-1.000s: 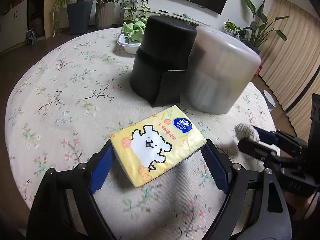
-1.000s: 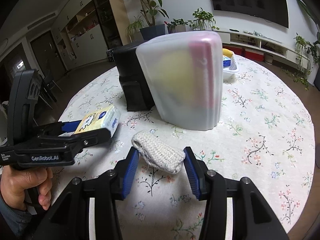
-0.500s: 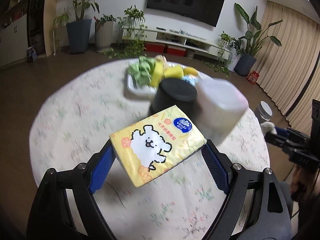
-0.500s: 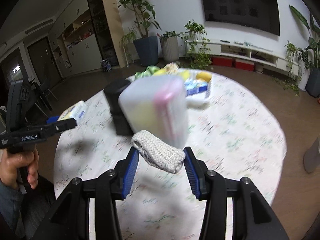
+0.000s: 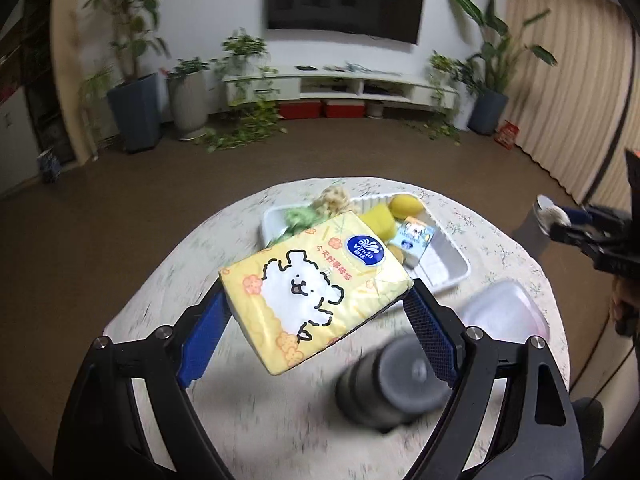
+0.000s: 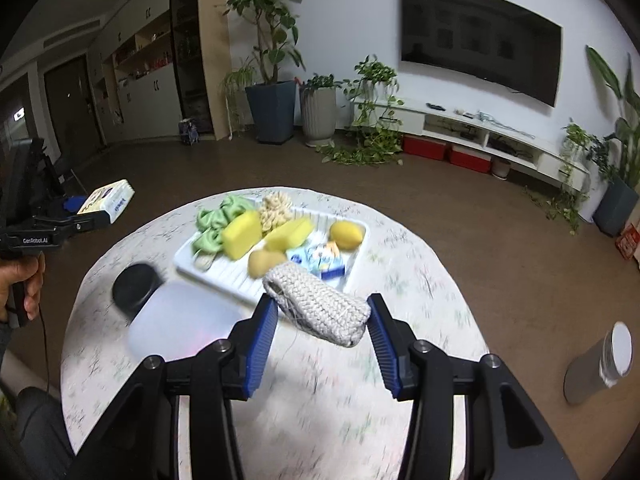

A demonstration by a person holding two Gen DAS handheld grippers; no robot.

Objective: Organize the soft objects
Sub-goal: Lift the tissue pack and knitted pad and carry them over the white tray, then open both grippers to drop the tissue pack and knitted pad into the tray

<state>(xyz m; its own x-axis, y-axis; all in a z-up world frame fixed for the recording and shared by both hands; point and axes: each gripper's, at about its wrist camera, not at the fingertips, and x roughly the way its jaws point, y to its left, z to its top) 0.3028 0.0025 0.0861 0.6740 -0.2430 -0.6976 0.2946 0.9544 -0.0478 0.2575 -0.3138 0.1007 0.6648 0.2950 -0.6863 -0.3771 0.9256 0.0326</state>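
tissue pack (image 5: pixel 316 288) clamped in left tongs (image 5: pixel 316 320)

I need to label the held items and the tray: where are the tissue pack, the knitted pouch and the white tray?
tissue pack (image 5: pixel 308 292), left wrist view, on the white cartoon animal on its front.
knitted pouch (image 6: pixel 320 304), right wrist view, middle of its knit body.
white tray (image 6: pixel 240 280), right wrist view, bare ribbed floor near the front rim.

- The left tool (image 5: pixel 316 312) rose off the desk (image 5: pixel 168 280), carrying the tissue pack (image 5: pixel 312 292) up with it.
- The right tool (image 6: pixel 320 320) lifted likewise with the knitted piece (image 6: pixel 320 308).
- The black container (image 5: pixel 388 384) and the frosted container (image 5: pixel 500 312), once ahead of both tools, came to lie below them.
- The white tray (image 6: pixel 188 258) came fully into sight beyond.
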